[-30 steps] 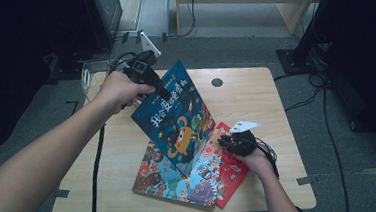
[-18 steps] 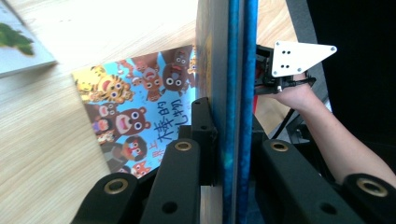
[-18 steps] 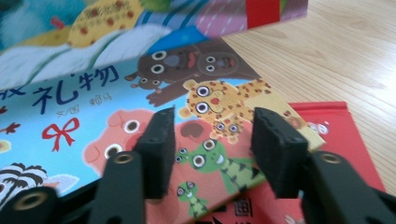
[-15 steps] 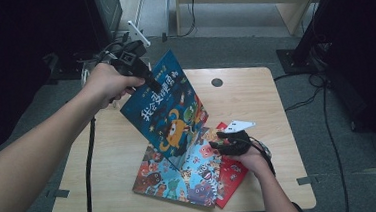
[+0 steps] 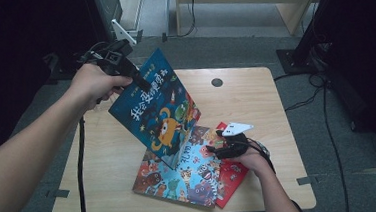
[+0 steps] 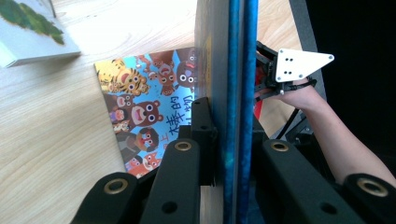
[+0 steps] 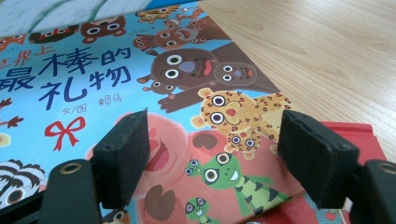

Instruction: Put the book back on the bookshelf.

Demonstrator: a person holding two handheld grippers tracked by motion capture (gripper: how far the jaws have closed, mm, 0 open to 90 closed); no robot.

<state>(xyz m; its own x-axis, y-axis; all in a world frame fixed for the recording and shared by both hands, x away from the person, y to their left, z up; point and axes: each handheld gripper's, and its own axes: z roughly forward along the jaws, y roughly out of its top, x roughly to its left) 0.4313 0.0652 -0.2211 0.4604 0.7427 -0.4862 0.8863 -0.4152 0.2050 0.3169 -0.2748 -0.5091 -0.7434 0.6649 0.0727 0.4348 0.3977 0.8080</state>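
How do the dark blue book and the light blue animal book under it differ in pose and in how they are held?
The dark blue book is tilted up on its lower edge, while the light blue animal book lies flat on the table. The left gripper is shut on the dark blue book's upper corner; the right gripper stands open above the animal book's cover, gripping nothing. Both are picture books with cartoon creatures on the cover.

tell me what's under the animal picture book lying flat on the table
A red book sticks out beneath the animal picture book at its right edge; the rest of it is covered.
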